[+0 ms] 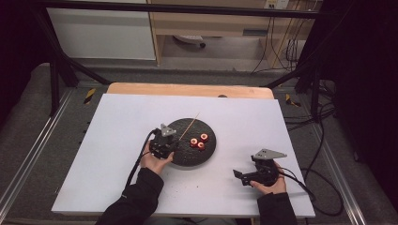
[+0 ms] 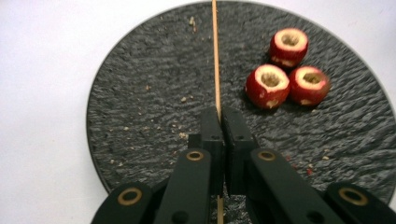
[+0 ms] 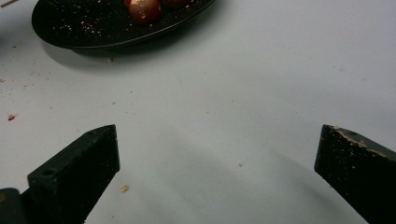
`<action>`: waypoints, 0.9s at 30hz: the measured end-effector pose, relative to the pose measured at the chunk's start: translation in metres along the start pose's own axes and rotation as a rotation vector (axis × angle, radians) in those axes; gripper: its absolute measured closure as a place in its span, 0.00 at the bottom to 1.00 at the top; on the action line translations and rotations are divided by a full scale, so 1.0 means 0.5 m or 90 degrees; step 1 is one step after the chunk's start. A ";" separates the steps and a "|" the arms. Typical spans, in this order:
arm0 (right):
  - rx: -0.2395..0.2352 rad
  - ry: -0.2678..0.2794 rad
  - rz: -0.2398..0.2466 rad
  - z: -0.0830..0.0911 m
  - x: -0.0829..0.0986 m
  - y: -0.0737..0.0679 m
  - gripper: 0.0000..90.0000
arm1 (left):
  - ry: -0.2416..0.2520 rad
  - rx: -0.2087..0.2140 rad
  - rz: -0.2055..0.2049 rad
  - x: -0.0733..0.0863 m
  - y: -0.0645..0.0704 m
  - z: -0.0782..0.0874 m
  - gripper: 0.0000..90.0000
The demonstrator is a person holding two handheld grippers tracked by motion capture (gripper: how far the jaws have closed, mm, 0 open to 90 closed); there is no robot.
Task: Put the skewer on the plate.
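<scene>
Left gripper (image 2: 219, 116) clamps a thin wooden skewer (image 2: 216, 60), which runs straight ahead over the dark round plate (image 2: 140, 116). Three hollowed red fruits (image 2: 285, 70) sit just right of the stick. Right gripper (image 3: 217, 158) gapes wide over bare white table (image 3: 261, 84), well apart.

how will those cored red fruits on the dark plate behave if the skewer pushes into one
The three red fruits are rounded and sit loose, so one would probably roll or slide on the plate. Hollowed cores suggest thin walls that may split. The skewer, clamped in the left gripper, looks thin and might flex.
</scene>
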State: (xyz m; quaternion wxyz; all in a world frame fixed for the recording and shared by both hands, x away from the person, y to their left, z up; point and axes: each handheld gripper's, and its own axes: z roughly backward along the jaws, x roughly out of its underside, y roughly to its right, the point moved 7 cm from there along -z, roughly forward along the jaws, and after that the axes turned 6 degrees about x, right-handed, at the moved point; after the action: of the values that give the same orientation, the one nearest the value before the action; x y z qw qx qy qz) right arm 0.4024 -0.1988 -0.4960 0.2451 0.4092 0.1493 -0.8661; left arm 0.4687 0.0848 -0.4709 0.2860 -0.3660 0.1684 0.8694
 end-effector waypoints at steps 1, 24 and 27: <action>0.000 0.001 0.000 0.000 0.000 0.000 0.01 | -0.006 -0.001 0.000 0.001 0.001 -0.004 0.98; 0.001 -0.002 0.000 -0.001 0.001 0.000 0.01 | -0.017 0.008 -0.015 0.006 0.010 -0.017 0.85; 0.001 -0.003 0.000 0.000 0.001 0.001 0.01 | 0.001 0.019 -0.022 0.004 0.009 0.000 0.74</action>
State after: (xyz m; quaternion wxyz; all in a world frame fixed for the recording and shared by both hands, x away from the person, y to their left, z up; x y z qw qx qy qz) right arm 0.4024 -0.1990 -0.4965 0.2451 0.4074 0.1478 -0.8672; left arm 0.4650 0.0821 -0.4722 0.3066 -0.3653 0.1754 0.8613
